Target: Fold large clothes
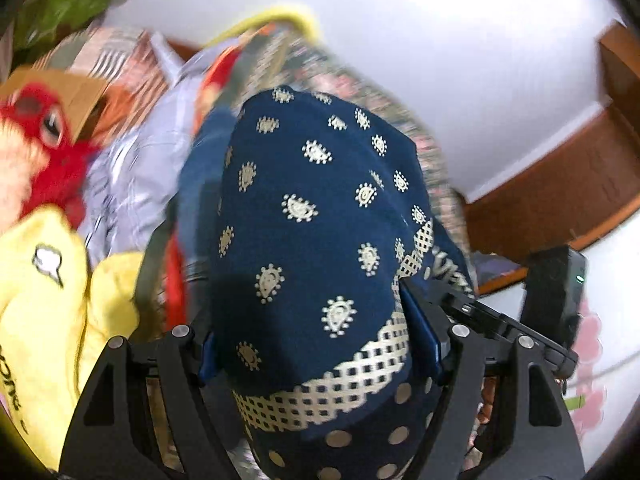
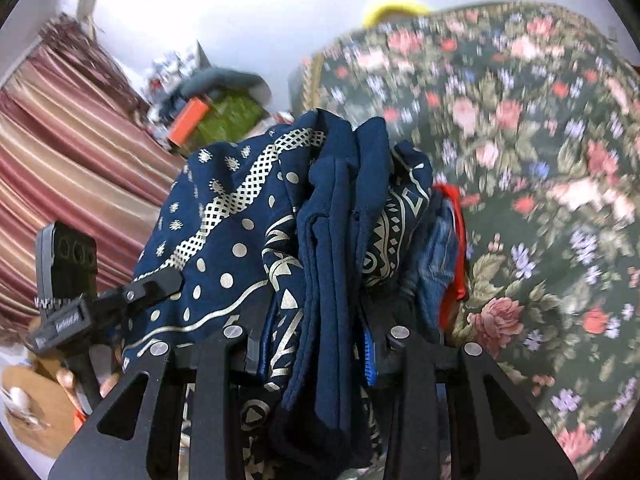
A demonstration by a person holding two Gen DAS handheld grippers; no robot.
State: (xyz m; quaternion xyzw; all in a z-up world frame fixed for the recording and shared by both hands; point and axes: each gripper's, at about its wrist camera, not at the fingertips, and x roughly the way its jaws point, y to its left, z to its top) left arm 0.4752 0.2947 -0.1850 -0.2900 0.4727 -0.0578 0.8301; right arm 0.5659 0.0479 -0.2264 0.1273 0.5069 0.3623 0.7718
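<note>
Both grippers (image 1: 320, 344) (image 2: 316, 344) clamp navy garment (image 1: 312, 208) (image 2: 328, 240), folds running lengthwise.

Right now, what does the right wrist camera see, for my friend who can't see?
The right tool grips a folded navy cloth with a cream print. A flowered fabric fills the right; striped curtains hang left.

The navy cloth (image 1: 312, 216) fills both forward views; plush toys (image 1: 44, 240) crowd the left, floral fabric (image 2: 540, 184) blocks the right.
</note>
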